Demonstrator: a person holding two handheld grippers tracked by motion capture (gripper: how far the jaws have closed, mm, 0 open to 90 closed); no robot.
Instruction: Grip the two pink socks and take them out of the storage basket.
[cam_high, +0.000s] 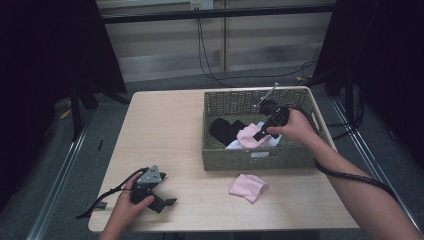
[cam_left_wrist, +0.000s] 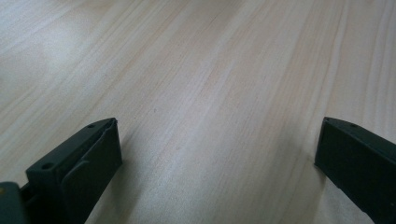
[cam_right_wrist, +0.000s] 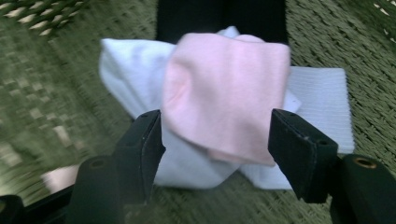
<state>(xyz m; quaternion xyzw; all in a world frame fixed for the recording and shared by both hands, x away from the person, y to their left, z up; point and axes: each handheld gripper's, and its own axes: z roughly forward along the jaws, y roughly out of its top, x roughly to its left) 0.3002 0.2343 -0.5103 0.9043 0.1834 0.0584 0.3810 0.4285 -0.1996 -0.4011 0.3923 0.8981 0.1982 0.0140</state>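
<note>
Reaching Into the Woven Basket for a Pink Sock

Looking down from the high view, we see a green woven basket (cam_high: 260, 159) at the far right of the wooden table (cam_high: 170, 130). It holds a folded pink sock (cam_high: 248, 136) on top of a white cloth (cam_high: 234, 145), with a black garment (cam_high: 225, 129) lying behind them toward the basket's back wall. A second pink sock (cam_high: 248, 186) lies outside on the table, just in front of the basket's near wall.

Our right gripper (cam_high: 261, 135) is inside the basket, over the pink sock. In the right gripper view its jaws stand apart on either side of the pink sock (cam_right_wrist: 226, 100); the left jaw looks to be at the sock's edge, but we cannot tell whether it touches, and the right one is clear of it, so nothing is gripped. The white cloth (cam_right_wrist: 317, 100) spreads out beneath, and the black garment (cam_right_wrist: 219, 16) is cut off by the top of that frame. The basket's weave is blurred there.

Our left gripper (cam_high: 167, 202) rests near the table's front left edge, its jaws spread wide over bare wood in the left gripper view (cam_left_wrist: 219, 140), holding nothing.
</note>
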